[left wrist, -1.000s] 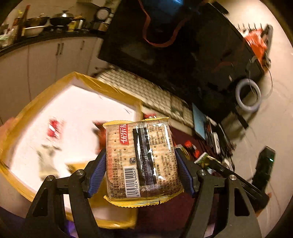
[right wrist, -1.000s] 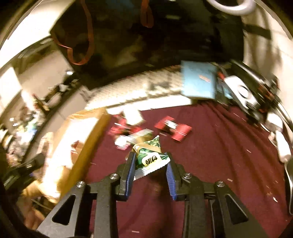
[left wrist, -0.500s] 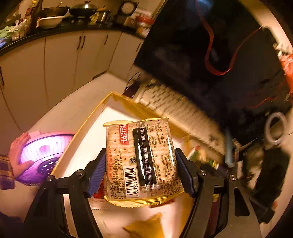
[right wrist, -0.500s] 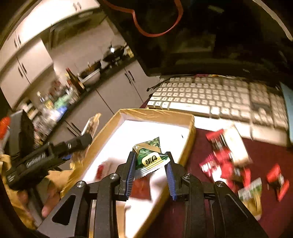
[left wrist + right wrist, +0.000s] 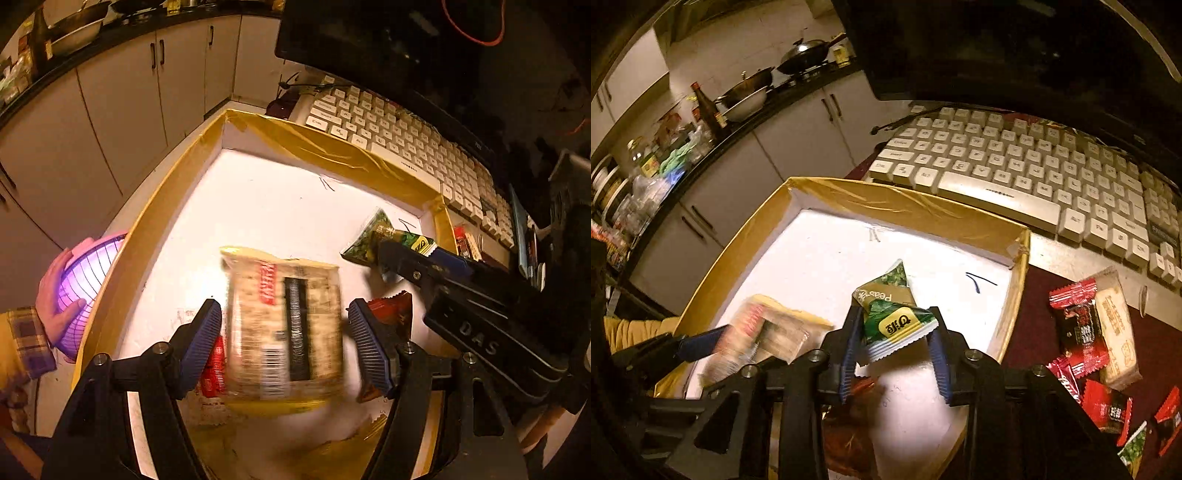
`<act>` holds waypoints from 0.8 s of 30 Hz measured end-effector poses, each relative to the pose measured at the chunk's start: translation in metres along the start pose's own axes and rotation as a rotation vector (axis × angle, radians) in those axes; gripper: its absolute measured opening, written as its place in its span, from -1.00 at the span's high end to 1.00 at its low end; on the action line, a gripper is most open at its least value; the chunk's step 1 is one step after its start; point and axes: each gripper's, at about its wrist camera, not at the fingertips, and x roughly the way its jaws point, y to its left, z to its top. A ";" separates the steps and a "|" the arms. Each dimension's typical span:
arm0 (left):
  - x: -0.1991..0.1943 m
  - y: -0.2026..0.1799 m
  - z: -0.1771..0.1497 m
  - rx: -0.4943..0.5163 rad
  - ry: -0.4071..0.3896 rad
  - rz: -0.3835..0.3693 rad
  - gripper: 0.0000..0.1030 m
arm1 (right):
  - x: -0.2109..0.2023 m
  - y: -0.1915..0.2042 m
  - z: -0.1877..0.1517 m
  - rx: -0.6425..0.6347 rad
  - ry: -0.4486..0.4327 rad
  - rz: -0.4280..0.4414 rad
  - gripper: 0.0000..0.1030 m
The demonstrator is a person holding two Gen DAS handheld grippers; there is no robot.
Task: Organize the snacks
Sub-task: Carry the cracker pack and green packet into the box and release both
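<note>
A shallow white box with a gold-taped rim (image 5: 155, 221) (image 5: 908, 201) lies beside a keyboard. My left gripper (image 5: 286, 341) is open over the box, and the cracker packet (image 5: 284, 328) (image 5: 764, 336) is blurred and free between its jaws, falling into the box. My right gripper (image 5: 894, 350) stands open over the box's right part; the green pea snack packet (image 5: 890, 317) (image 5: 384, 236) is still between its jaws, touching the left finger (image 5: 849, 350), with a gap to the right one. Red packets (image 5: 391, 314) lie in the box.
A white keyboard (image 5: 1034, 166) lies behind the box under a dark monitor (image 5: 997, 48). Several red and cracker packets (image 5: 1089, 332) lie on the maroon cloth to the right. A hand holds a pink mesh basket (image 5: 85, 273) left of the box. Kitchen cabinets (image 5: 122, 92) stand behind.
Both grippers moved over the box and opened. The left one let go of the cracker packet, which is dropping. The right one's jaws widened around the green packet.
</note>
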 end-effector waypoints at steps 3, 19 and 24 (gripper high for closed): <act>-0.016 0.006 -0.001 -0.043 -0.059 -0.009 -0.39 | -0.025 -0.010 -0.002 0.069 -0.062 0.041 -0.10; -0.073 -0.105 -0.103 0.102 -0.178 -0.236 -0.50 | -0.172 -0.139 -0.142 0.295 -0.262 0.034 -0.29; -0.067 -0.148 -0.113 0.196 -0.147 -0.238 -0.50 | -0.175 -0.174 -0.162 0.360 -0.258 0.028 -0.21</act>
